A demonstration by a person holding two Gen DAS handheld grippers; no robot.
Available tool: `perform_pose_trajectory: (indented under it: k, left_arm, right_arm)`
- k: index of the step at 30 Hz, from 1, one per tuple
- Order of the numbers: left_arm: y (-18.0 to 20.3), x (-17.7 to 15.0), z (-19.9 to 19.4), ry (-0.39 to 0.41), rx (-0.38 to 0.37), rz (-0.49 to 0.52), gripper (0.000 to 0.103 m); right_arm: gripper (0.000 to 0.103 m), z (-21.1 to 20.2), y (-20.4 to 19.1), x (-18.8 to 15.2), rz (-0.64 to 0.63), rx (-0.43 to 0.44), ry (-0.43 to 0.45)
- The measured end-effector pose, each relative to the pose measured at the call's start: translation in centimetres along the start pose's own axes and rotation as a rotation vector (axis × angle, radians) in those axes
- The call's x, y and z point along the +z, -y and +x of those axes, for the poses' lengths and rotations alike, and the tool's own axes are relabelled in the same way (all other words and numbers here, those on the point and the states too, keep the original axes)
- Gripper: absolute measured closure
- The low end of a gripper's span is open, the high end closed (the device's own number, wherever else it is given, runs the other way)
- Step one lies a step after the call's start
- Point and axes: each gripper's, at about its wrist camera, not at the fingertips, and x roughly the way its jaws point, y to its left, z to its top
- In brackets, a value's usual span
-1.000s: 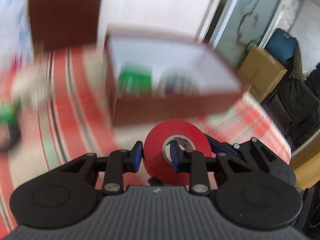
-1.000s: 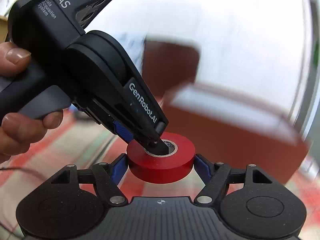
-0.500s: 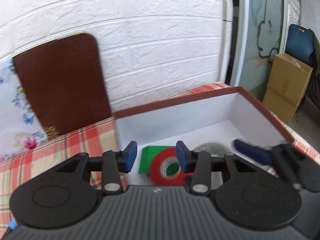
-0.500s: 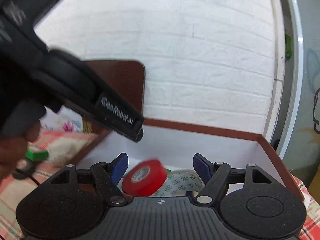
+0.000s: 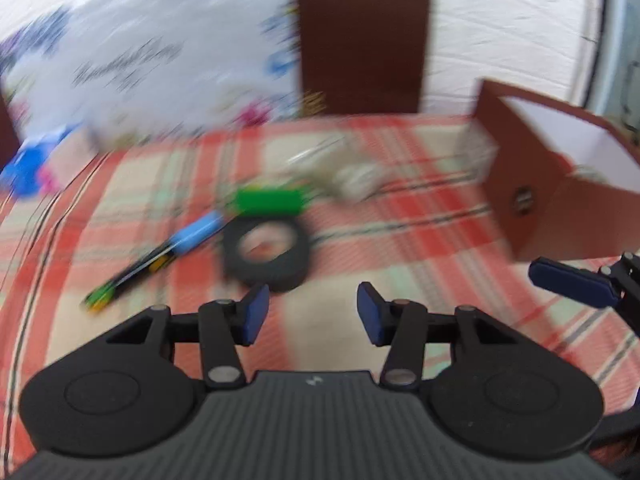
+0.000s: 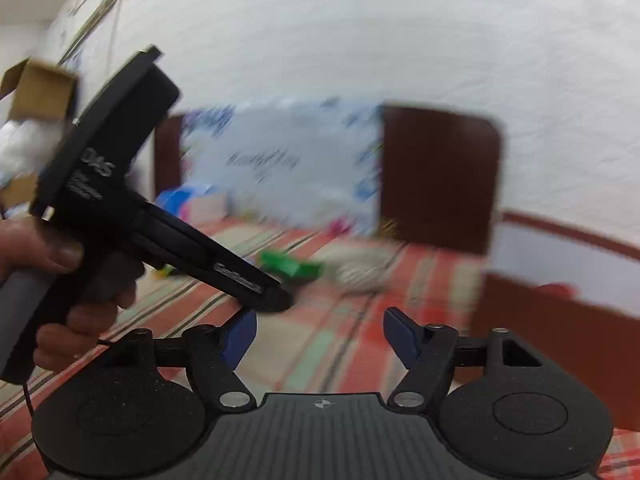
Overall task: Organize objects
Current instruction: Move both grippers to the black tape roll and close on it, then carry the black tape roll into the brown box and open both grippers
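Note:
In the left wrist view my left gripper [image 5: 310, 316] hangs over the checked cloth, its jaws opening with nothing between them. Just ahead of it lies a black tape roll [image 5: 266, 256]. Behind the roll are a green object [image 5: 268, 200], a blue-capped pen [image 5: 160, 256] and a blurred clear item [image 5: 352, 176]. The brown box [image 5: 520, 200] with a white inside stands at the right. My right gripper [image 6: 318, 336] is empty and its jaws are closing. In its view the left gripper [image 6: 276, 300], held by a hand, points down at the cloth.
A dark brown board [image 5: 362, 36] and a flowered sheet [image 5: 152, 60] lean on the white brick wall behind the table. One blue pad of the right gripper's fingers [image 5: 572, 280] juts in at the right. The brown box [image 6: 560, 332] fills the right of the right wrist view.
The red tape held between both grippers a second ago was left in the box. Both grippers have since swung left, away from the box, over the loose items. The left jaws have widened.

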Motion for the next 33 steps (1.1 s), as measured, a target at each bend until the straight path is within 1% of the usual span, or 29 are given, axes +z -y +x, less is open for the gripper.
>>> perform_pose_trajectory:
  k: [1,2,4,5,6,7,9,10,13,15,16,17,18,19,21,22,23,24,25,26,27,28,29,30,32,33]
  left_arm:
    - [-1.7,-0.4,0.3,-0.024,0.023,-0.039,0.052]
    - [-3.2,-0.5,0.7,-0.041,0.036,-0.079,0.053]
    - [-5.4,-0.1,1.0,-0.048,0.026,-0.141,0.052]
    - [-6.0,0.4,1.1,-0.051,0.013,-0.168,0.052]
    - [-6.5,1.0,1.5,-0.052,-0.004,-0.192,0.052]
    - [-7.0,1.5,1.8,-0.051,-0.023,-0.213,0.052]
    - [-7.5,2.5,2.8,-0.051,-0.05,-0.241,0.052]
    - [-7.5,3.0,3.3,-0.055,-0.059,-0.253,0.052]
    - [-7.2,4.0,4.6,-0.071,-0.092,-0.279,0.053]
    - [-6.8,4.6,5.9,-0.086,-0.066,-0.266,0.054]
    - [-6.6,4.8,6.6,-0.099,-0.051,-0.251,0.059]
    - [-6.4,4.8,7.0,-0.102,-0.064,-0.25,0.063]
    - [-6.3,4.7,7.1,-0.104,-0.081,-0.25,0.074]
    - [-5.9,4.7,6.8,-0.101,-0.068,-0.237,0.074]
    - [-5.0,4.1,5.9,-0.098,-0.052,-0.207,0.074]
    - [-4.7,3.5,5.3,-0.103,-0.061,-0.212,0.074]
    - [-4.4,2.8,4.7,-0.11,-0.075,-0.225,0.073]
    - [-4.0,2.0,4.0,-0.109,-0.092,-0.23,0.073]
    - [-3.5,1.2,3.3,-0.108,-0.113,-0.227,0.073]
    - [-3.0,0.5,2.6,-0.109,-0.124,-0.227,0.073]
    - [-2.7,-0.2,2.1,-0.113,-0.133,-0.234,0.073]
    - [-2.3,-0.7,1.6,-0.125,-0.15,-0.243,0.074]
    - [-1.9,-1.2,1.2,-0.139,-0.176,-0.251,0.074]
    - [-1.3,-1.7,0.7,-0.152,-0.198,-0.252,0.074]
    - [-0.1,-2.4,-0.2,-0.16,-0.213,-0.22,0.074]
    - [0.5,-2.6,-0.5,-0.159,-0.211,-0.197,0.074]
  right_arm:
    - [0.035,1.5,-0.4,0.4,-0.003,0.014,-0.023]
    - [0.032,2.8,-0.9,0.7,-0.003,0.027,-0.048]
    - [0.031,5.5,-1.7,1.8,0.009,0.053,-0.107]
    - [0.03,6.6,-1.7,2.1,0.02,0.059,-0.12]
    - [0.025,7.5,-1.7,2.2,0.026,0.064,-0.127]
    - [0.024,8.2,-1.9,2.3,0.025,0.067,-0.139]
    - [0.024,9.6,-2.4,2.5,0.001,0.067,-0.156]
    - [0.024,9.5,-2.5,2.2,-0.014,0.072,-0.161]
    - [0.024,11.0,-3.2,2.1,-0.068,0.052,-0.194]
    - [0.029,11.8,-2.8,2.1,-0.041,0.074,-0.206]
    - [0.03,11.7,-2.6,2.1,-0.023,0.083,-0.211]
    - [0.03,11.6,-2.5,2.0,-0.017,0.086,-0.215]
    - [0.033,11.1,-2.6,1.8,-0.02,0.084,-0.214]
    - [0.035,10.4,-2.7,1.6,-0.028,0.079,-0.208]
    - [0.047,8.4,-3.0,0.6,-0.027,0.078,-0.204]
    - [0.05,7.1,-3.0,0.0,-0.027,0.081,-0.203]
    - [0.06,5.7,-3.1,-0.7,-0.036,0.083,-0.201]
    - [0.068,4.4,-3.2,-1.4,-0.047,0.078,-0.2]
    - [0.068,3.1,-3.4,-2.0,-0.065,0.069,-0.201]
    - [0.067,2.0,-3.7,-2.3,-0.084,0.067,-0.205]
    - [0.059,1.0,-3.9,-2.6,-0.096,0.071,-0.204]
    - [0.056,0.0,-3.9,-2.9,-0.099,0.072,-0.206]
    - [0.047,-0.8,-3.8,-3.2,-0.094,0.074,-0.21]
    - [0.041,-1.5,-3.4,-3.4,-0.083,0.073,-0.209]
    - [0.031,-2.6,-2.8,-4.0,-0.057,0.067,-0.217]
    - [0.029,-3.0,-2.6,-4.2,-0.049,0.067,-0.218]
